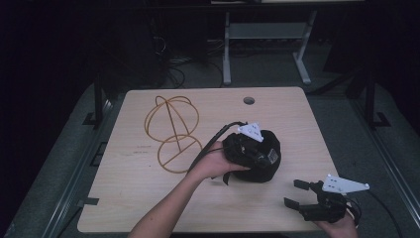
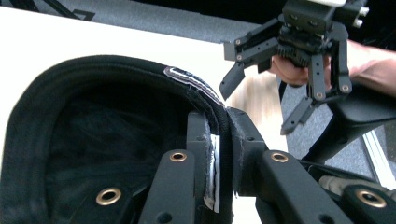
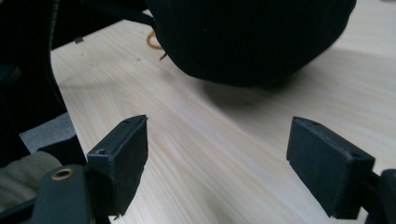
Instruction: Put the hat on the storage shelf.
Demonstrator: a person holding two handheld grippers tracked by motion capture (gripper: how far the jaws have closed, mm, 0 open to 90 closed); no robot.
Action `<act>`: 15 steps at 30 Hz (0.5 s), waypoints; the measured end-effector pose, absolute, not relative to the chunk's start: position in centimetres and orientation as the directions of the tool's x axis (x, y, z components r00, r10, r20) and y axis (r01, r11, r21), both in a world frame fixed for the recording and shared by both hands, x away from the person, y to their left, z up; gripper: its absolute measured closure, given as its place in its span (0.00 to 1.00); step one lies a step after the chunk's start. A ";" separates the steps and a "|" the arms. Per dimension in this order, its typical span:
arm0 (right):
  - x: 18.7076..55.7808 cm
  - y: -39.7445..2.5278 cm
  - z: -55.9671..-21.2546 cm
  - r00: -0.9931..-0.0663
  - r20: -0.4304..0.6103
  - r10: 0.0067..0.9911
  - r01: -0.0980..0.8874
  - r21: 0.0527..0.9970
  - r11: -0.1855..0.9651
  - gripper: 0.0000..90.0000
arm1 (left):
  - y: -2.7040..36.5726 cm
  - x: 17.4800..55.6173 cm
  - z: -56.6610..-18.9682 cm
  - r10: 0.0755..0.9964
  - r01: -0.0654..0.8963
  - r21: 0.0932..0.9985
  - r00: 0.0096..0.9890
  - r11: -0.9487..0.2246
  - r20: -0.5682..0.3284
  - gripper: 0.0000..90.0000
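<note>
Left gripper [image 2: 223, 140] clamped on black cap [image 2: 93, 121] rim, 2 jaws pinching the edge. Right gripper [image 3: 217, 163] spread wide apart, cap just ahead of it.

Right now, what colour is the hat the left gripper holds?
Black hat; the left gripper view shows it best.

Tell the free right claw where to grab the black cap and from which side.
Grip the black cap by its brim-band edge, opposite where the left claw already pinches it. Bring the right claw, open and empty, in low from the cap's near right. The crown looks soft and rounded, likely to slip; the thin edge fits between the jaws.
</note>
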State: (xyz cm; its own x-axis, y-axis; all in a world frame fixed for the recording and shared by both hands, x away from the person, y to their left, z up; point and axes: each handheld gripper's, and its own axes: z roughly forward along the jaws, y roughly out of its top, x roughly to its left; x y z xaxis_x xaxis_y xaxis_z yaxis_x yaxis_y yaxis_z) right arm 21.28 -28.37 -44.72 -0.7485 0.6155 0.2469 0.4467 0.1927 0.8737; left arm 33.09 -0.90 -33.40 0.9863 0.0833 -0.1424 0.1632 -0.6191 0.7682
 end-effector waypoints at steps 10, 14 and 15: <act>22.2 -27.5 -42.7 -0.771 0.214 0.600 0.391 0.902 0.181 0.22 | -0.7 33.5 -30.9 0.076 0.186 0.802 0.982 -0.567 -0.174 0.89; 22.7 -27.3 -42.1 -0.771 0.194 0.606 0.364 0.916 0.170 0.22 | -0.7 33.4 -30.1 0.072 0.189 0.812 0.981 -0.552 -0.179 0.89; 22.8 -27.2 -42.0 -0.771 0.186 0.608 0.358 0.917 0.174 0.22 | -0.8 33.4 -29.9 0.070 0.185 0.813 0.982 -0.553 -0.176 0.89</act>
